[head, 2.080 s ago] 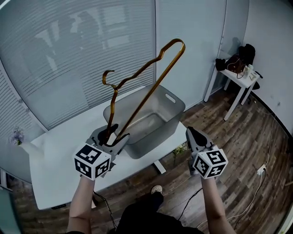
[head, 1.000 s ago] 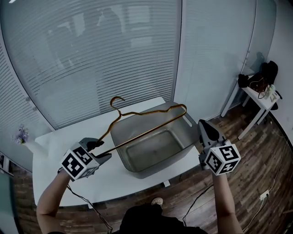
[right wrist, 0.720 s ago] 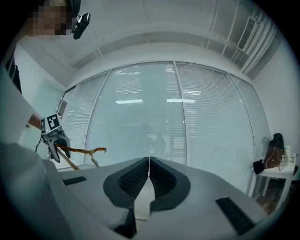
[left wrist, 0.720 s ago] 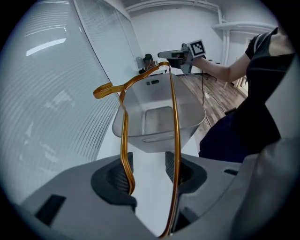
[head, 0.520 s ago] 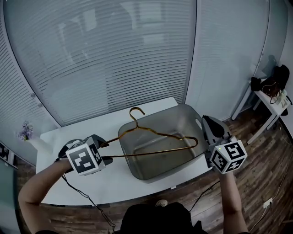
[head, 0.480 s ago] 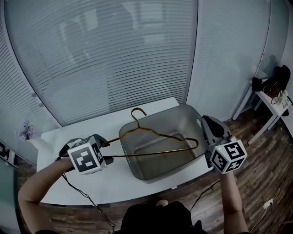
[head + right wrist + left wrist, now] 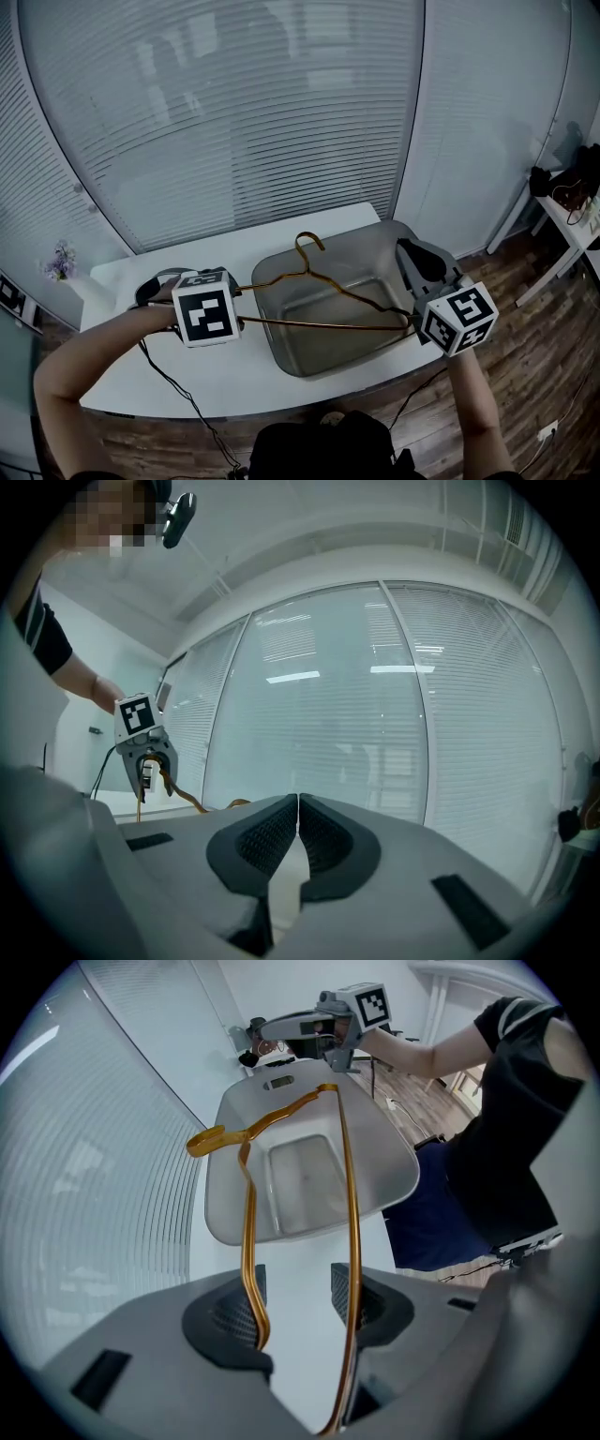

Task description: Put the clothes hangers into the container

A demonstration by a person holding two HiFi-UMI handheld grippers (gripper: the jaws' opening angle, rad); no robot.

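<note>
Gold clothes hanger clamped at one end in left hand-held gripper — reaching ahead of it across grey container on white tabletop. Far end beside right hand-held gripper — jaws together, empty.

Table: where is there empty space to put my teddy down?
Bare white table runs between the grey container and the blinds, and along the near edge by the left gripper. Crowded: the hanger stretches over the container, the right gripper at its right rim.
</note>
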